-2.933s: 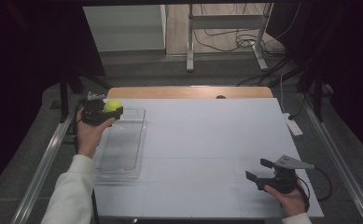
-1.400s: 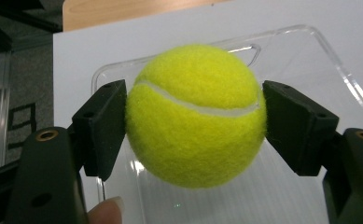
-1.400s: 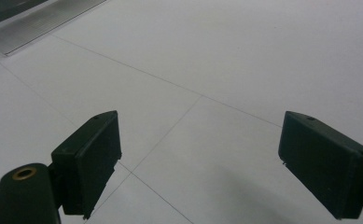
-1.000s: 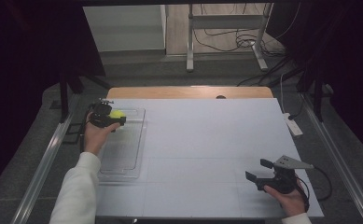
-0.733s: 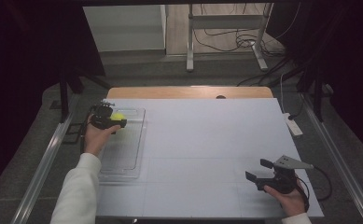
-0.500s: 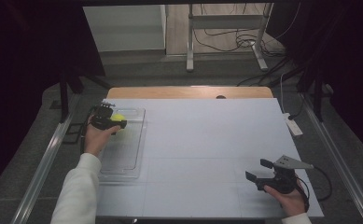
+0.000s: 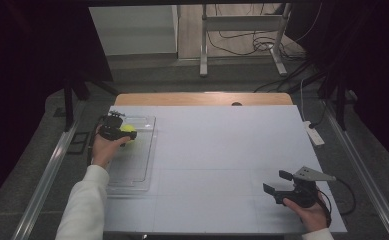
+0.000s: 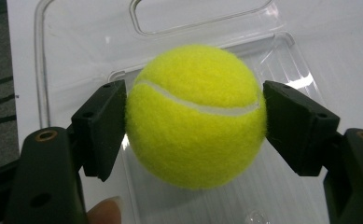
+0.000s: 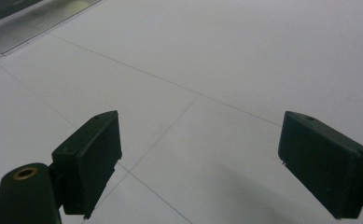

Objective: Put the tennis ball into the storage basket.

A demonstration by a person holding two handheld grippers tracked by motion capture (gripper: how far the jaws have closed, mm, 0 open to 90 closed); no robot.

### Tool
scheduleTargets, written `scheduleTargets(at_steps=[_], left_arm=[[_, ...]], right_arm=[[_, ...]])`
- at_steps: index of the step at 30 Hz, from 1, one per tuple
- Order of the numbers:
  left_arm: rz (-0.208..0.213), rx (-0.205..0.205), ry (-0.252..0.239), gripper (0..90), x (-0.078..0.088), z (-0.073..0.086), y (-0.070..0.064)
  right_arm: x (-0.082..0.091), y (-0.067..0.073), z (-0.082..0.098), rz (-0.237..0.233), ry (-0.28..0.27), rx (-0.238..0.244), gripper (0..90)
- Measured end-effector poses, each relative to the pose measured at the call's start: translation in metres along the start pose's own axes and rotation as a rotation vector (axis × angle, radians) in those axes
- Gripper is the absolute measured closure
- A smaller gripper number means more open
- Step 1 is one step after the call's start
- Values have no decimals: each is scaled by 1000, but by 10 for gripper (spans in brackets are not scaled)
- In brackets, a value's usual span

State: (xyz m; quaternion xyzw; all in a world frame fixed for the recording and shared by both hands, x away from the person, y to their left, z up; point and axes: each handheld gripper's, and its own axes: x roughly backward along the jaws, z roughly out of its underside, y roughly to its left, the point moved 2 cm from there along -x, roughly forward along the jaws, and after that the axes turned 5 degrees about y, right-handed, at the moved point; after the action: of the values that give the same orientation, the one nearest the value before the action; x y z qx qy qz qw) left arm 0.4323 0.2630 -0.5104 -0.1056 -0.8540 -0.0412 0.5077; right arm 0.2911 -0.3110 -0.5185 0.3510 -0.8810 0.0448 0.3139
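While the left gripper [image 8: 195, 116] clamps the tennis ball [image 8: 195, 116] over the clear tray [image 7: 144, 150], placing is underway. Next: lower, release. Right gripper [image 9: 200, 170] idles, jaws apart, empty.

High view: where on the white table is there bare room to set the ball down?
Widest free patch: the white tabletop between the clear plastic tray at left and the right hand-held gripper. The tray's near half is also bare. Crowded only at its far end, where the left hand-held gripper holds the yellow-green tennis ball.
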Motion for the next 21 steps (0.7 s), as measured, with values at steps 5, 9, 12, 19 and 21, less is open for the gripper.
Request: scheduleTargets(at_steps=[5,9,12,19,21], left_arm=[[11,0,-15,233,0,0,-1],[17,8,-45,210,5,-1,-1],[21,7,-62,193,9,0,1],[32,4,-109,181,18,3,1],[39,3,-120,181,21,3,0]], right_arm=[[0,0,0,1,1,0,133],[0,0,0,0,-1,0,134],[0,0,0,1,0,0,133],[0,0,0,0,-1,0,133],[0,0,0,1,-1,0,134]])
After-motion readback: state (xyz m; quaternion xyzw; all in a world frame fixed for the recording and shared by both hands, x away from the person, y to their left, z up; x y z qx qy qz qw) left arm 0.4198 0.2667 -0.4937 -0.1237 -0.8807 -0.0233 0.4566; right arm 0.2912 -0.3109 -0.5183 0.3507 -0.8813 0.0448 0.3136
